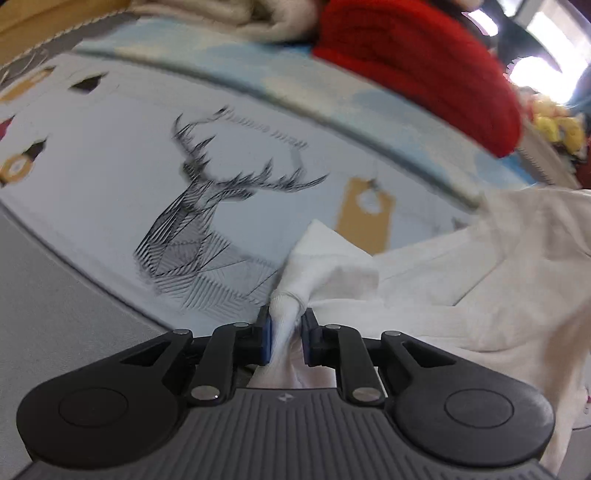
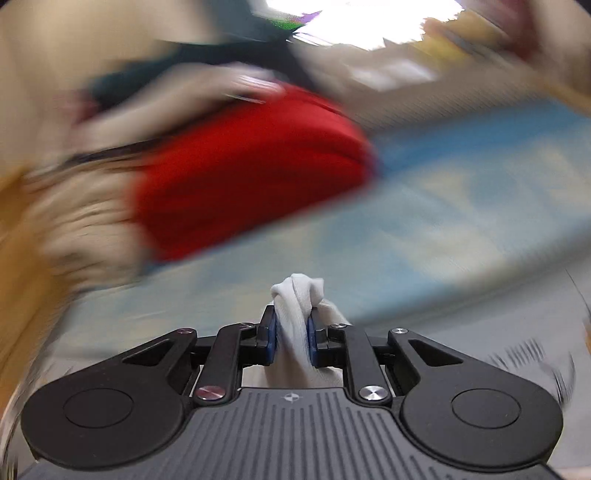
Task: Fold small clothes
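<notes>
A white garment (image 1: 461,280) spreads from the lower middle to the right of the left wrist view, over a pale tablecloth printed with a deer head (image 1: 199,229). My left gripper (image 1: 287,332) is shut on a bunched corner of this garment. In the right wrist view my right gripper (image 2: 291,332) is shut on another bunched white fold of cloth (image 2: 295,295), which sticks up between the blue pads. This view is heavily motion-blurred. How the rest of the garment hangs between the grippers is hidden.
A folded red knit garment (image 1: 417,62) lies at the back, also in the right wrist view (image 2: 251,177). Beige knitwear (image 1: 229,18) lies beside it. A tan tag print (image 1: 365,214) marks the cloth. Yellow items (image 1: 557,125) sit far right.
</notes>
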The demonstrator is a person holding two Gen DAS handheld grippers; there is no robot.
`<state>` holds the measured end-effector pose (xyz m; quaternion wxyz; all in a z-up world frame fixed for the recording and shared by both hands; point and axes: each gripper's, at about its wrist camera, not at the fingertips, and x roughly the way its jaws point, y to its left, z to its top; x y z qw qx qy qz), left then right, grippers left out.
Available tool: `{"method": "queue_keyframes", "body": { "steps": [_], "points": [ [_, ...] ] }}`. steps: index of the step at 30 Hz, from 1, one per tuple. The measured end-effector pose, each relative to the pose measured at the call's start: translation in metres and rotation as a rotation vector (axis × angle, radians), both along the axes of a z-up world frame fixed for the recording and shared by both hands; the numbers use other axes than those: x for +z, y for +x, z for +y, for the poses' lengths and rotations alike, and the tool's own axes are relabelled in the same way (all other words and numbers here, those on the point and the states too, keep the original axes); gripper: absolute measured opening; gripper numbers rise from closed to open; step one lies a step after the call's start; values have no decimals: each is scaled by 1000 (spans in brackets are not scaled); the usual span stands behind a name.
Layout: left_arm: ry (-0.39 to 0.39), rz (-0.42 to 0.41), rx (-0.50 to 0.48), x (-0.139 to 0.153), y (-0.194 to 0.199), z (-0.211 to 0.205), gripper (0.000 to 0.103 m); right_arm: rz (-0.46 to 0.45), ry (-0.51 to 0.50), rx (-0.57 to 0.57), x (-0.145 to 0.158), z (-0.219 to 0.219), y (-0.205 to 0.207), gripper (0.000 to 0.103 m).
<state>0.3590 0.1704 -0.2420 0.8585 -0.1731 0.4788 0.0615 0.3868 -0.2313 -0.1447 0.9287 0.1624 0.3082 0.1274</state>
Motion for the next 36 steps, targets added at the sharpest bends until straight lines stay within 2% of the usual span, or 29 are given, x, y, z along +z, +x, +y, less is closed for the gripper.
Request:
{"method": "queue_keyframes", "body": {
  "steps": [1,4,6,8,9,11,13,15,16,18,19,20,21,22,23,25,27,28,29,30,31,32,34,36],
  "points": [
    [-12,24,-7,-5,1,2,19,-26,-52,76,9,11,-17,18],
    [-12,38,8,-11,-2,2,29,52,-188,173,0,32,-51,19],
    [-14,57,-4,-11,-3,3,49,50,-255,240,-16,44,-79,19],
    [-20,58,-2,-12,-3,4,57,15,-372,426,-33,76,-122,18],
    [-24,57,4,-13,-2,5,58,7,-415,542,-41,92,-149,18],
    [-42,58,8,-12,-1,8,58,114,-455,799,-65,117,-203,18],
    [-53,54,17,-9,-2,11,61,269,-512,936,-87,128,-242,25],
    [-54,41,30,-6,-4,15,68,329,-536,896,-90,121,-251,33],
    [-57,33,36,-4,-4,16,69,329,-487,833,-81,113,-243,37],
    [-69,25,45,-1,-5,18,69,314,-339,647,-56,93,-212,54],
    [-78,23,46,0,-4,18,69,293,-273,550,-44,83,-190,58],
    [-84,22,45,1,-4,18,69,258,-217,446,-33,73,-165,66],
    [-85,20,43,2,-4,17,69,236,-177,339,-27,65,-141,71],
    [-83,20,38,3,-4,15,69,237,-135,237,-25,57,-118,71],
    [-82,20,32,3,-3,14,69,264,-95,154,-27,52,-93,71],
    [-86,19,21,3,-2,12,69,392,-59,66,-41,53,-46,72],
    [-89,22,17,3,-2,11,69,498,-37,96,-54,65,-22,71],
    [-91,22,16,3,-2,11,69,536,-46,107,-62,73,-14,71],
    [-93,23,16,3,-1,12,69,593,-92,116,-71,82,-10,59],
    [-95,26,18,3,-1,13,69,662,-189,123,-80,92,-12,29],
    [-100,26,23,3,-1,14,69,696,-297,130,-86,101,-17,17],
    [-105,23,27,4,-2,16,69,683,-363,135,-83,106,-26,11],
    [-111,14,38,7,-3,19,69,581,-351,128,-60,101,-45,10],
    [-113,7,43,10,-4,20,69,419,-339,110,-20,88,-69,10]
  ]
}}
